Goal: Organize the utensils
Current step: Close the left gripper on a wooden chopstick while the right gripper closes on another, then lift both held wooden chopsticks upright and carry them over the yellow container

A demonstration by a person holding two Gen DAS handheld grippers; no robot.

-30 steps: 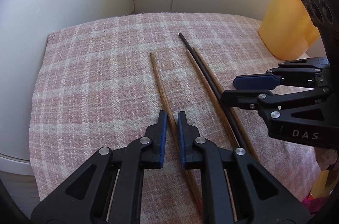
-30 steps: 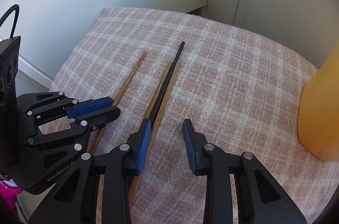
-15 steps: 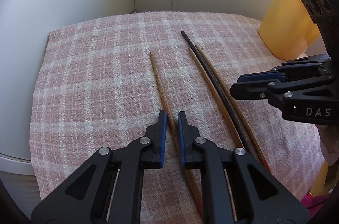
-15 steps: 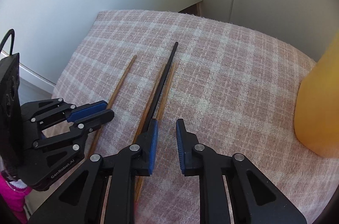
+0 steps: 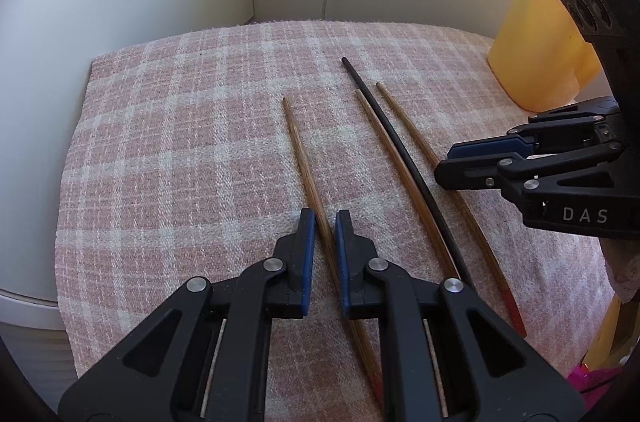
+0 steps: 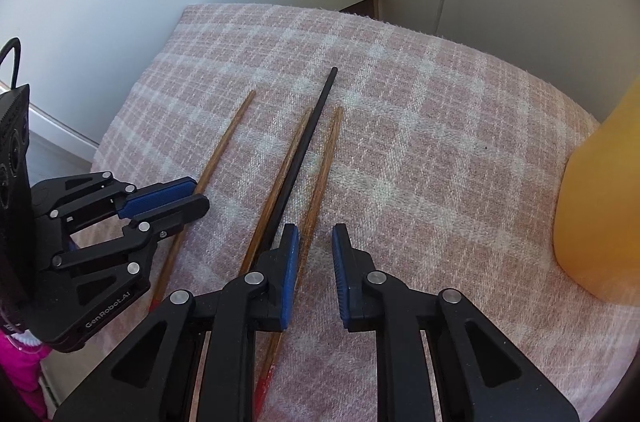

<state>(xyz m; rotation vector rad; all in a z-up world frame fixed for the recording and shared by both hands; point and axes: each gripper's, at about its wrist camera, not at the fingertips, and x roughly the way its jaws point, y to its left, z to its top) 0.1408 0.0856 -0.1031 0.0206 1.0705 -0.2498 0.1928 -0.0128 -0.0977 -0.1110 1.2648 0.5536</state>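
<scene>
The left gripper (image 5: 325, 222) sits low over the cloth (image 5: 180, 142) with a thin gap between its fingers, right on top of the lone brown stick (image 5: 306, 162). I cannot tell if it is pinching the stick, but it looks lined up to grab it. The right gripper (image 6: 314, 242) hangs over the other three sticks, its fingers apart and holding nothing. Half a second ago those fingers were closer together; now they are wider. The black stick (image 6: 304, 146) lies between two brown ones, side by side. Farther off stands the yellow tub (image 5: 536, 50), likely where the sticks should go.
</scene>
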